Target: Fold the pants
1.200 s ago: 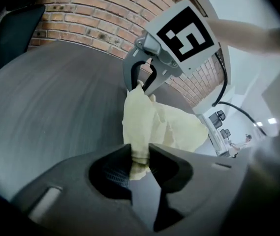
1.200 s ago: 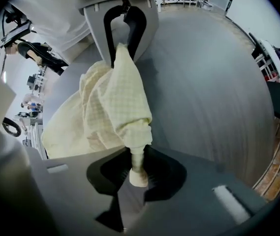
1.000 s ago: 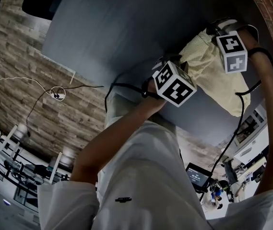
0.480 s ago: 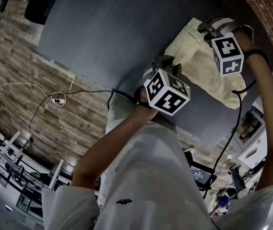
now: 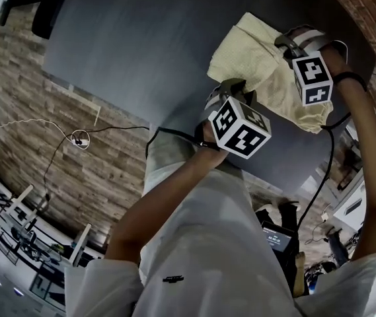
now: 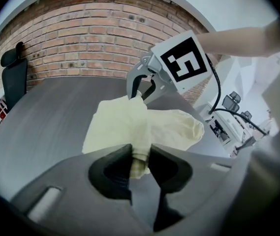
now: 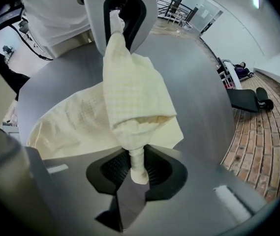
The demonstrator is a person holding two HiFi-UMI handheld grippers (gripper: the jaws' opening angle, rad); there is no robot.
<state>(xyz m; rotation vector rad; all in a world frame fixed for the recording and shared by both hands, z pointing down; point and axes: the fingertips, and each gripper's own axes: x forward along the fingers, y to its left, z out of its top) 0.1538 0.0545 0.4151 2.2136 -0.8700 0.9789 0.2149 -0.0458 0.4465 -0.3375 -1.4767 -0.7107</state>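
Yellowish, waffle-textured cloth in both grips: pinches one bunched edge of the pants (image 5: 254, 51) in the left tongs (image 6: 140, 162), narrow and pressed on the fabric, and clamps another gathered corner in the right tongs (image 7: 139, 170), likewise almost closed on a twisted tail of cloth. Holds the garment short between the two, partly raised over the dark grey counter (image 5: 135, 45), with the loose remainder draped on the surface toward the near right edge. Looks like the carry-over stage of a fold, judging by the doubled layer hanging from the grips. Calls next for bringing the raised edge across and laying it flush on the part lying flat, lowering both sides together so as not to drag the bottom layer, and only then letting go. Risks a skewed fold if one side drops first.
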